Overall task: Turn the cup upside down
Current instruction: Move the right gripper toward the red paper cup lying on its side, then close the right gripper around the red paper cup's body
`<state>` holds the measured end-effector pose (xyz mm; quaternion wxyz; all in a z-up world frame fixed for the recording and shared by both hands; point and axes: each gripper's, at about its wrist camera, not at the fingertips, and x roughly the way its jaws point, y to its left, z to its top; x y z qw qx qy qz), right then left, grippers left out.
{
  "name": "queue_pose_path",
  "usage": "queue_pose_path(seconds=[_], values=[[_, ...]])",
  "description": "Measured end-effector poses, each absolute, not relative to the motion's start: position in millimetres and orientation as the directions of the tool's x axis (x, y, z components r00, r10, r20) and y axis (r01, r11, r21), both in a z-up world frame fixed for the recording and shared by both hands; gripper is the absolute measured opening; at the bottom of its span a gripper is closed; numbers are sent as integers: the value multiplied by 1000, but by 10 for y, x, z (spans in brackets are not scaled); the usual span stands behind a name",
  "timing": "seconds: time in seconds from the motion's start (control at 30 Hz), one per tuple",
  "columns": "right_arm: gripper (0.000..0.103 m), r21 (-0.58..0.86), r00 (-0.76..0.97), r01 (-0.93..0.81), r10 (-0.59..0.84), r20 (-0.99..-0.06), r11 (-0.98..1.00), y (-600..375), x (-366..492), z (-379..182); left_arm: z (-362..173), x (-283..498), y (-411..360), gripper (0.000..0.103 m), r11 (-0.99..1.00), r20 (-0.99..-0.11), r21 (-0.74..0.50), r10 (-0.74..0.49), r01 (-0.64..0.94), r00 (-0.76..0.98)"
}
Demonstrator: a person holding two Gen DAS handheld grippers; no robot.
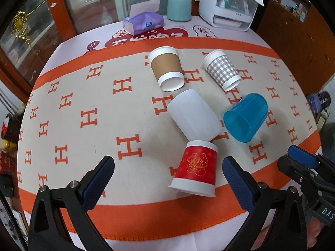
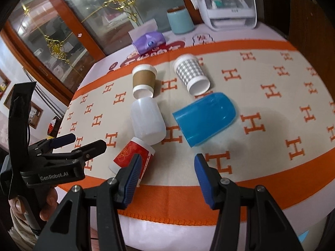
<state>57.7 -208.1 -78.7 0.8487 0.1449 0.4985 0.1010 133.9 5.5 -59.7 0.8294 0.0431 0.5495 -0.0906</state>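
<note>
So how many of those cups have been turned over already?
All five seem to stand mouth-down on the runner: the brown-sleeve cup, checked cup, white cup, blue cup and red cup. Nothing is in hand: the left gripper and right gripper are open and empty. No cup looks left to flip.

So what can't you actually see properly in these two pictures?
- Red cup: right wrist view, its lower rim sits behind the right claw's finger.
- White box at the back: contents too small and blurred, a cloth draped over it.
- Cabinet contents: lost in glass reflections.
</note>
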Motion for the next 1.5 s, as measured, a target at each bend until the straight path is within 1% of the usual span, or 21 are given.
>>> queue_pose_path(seconds=[0.1, 0.23, 0.47, 0.5, 0.7, 0.77, 0.83, 1.0, 1.13, 1.3, 1.5], values=[[52, 371, 452, -13, 337, -826, 928, -2078, 671, -891, -708, 1440, 13, 102, 974, -934, -28, -106, 227, 342], [52, 395, 427, -5, 359, -830, 919, -2080, 730, -993, -910, 1582, -24, 92, 965, -957, -76, -141, 251, 254], [52, 423, 389, 19, 383, -838, 906, -2135, 739, -1134, -1228, 1694, -53, 93, 959, -972, -141, -181, 247, 150], [52, 425, 388, 20, 384, -838, 905, -2136, 739, -1145, -1250, 1703, -55, 93, 956, -969, -164, -202, 243, 140], [52, 433, 381, 28, 391, -838, 901, -2152, 718, -1200, -1378, 1728, -159, 92, 955, -978, -147, -180, 257, 108], [52, 437, 378, 35, 392, -838, 899, -2166, 718, -1221, -1435, 1717, -201, 86, 953, -981, -143, -171, 266, 88], [52, 438, 378, 38, 393, -838, 898, -2171, 714, -1224, -1499, 1709, -224, 65, 951, -983, -151, -174, 269, 61], [52, 444, 384, 38, 397, -833, 895, -2188, 671, -1222, -1500, 1604, -243, 64, 953, -980, -178, -195, 244, 48], [52, 456, 383, 38, 409, -828, 889, -2199, 620, -1230, -1397, 1488, -207, 64, 960, -974, -203, -217, 192, 60], [52, 476, 379, 43, 426, -821, 879, -2222, 544, -1255, -1344, 1244, -92, 64, 960, -959, -274, -277, 58, 56], [52, 485, 359, 57, 435, -826, 873, -2251, 469, -1342, -1562, 945, -32, 64, 937, -943, -333, -333, -107, 19]])
